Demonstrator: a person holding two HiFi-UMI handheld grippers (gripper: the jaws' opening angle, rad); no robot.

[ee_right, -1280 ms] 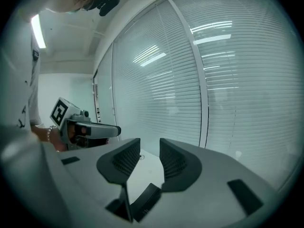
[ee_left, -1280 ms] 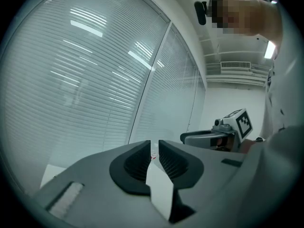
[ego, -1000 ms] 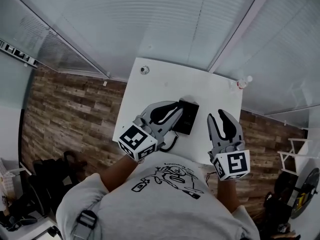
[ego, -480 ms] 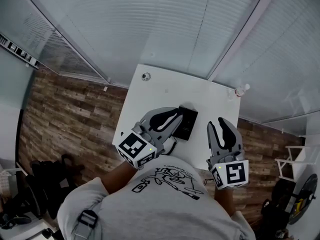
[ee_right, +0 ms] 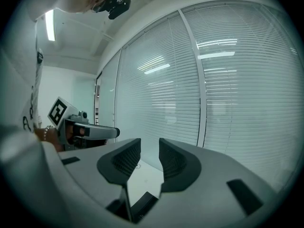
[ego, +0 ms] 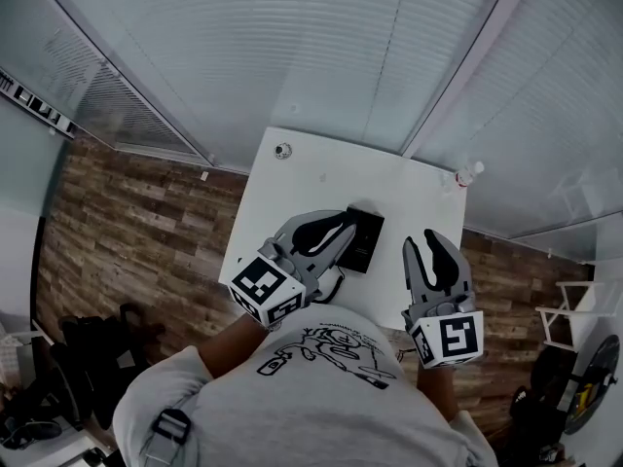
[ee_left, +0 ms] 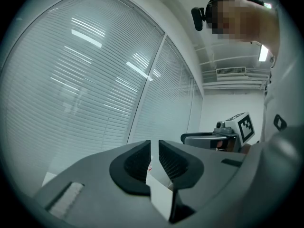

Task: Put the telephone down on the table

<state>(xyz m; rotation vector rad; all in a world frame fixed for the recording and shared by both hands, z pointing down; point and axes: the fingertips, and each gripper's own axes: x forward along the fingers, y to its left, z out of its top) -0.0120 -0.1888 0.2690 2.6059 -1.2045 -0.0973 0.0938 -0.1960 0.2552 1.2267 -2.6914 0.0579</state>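
The black telephone [ego: 363,239] lies flat on the white table [ego: 311,178], near its front half. My left gripper [ego: 343,233] hovers at the phone's left edge, its jaws almost touching with nothing between them [ee_left: 155,147]. A dark coiled cord [ego: 334,278] shows just under that gripper. My right gripper [ego: 421,238] sits to the right of the phone, apart from it, shut and empty [ee_right: 149,150]. Each gripper view shows the other gripper across the table: the right gripper [ee_left: 223,137] and the left gripper [ee_right: 85,132].
A small round object [ego: 282,150] rests near the table's far left corner and a small bottle [ego: 469,172] at its far right corner. Window blinds [ego: 321,56] run behind the table. Wood-pattern floor [ego: 136,222] lies to the left and right.
The right gripper has lifted slightly and drawn back a little toward me. The left gripper and the telephone have kept their places.
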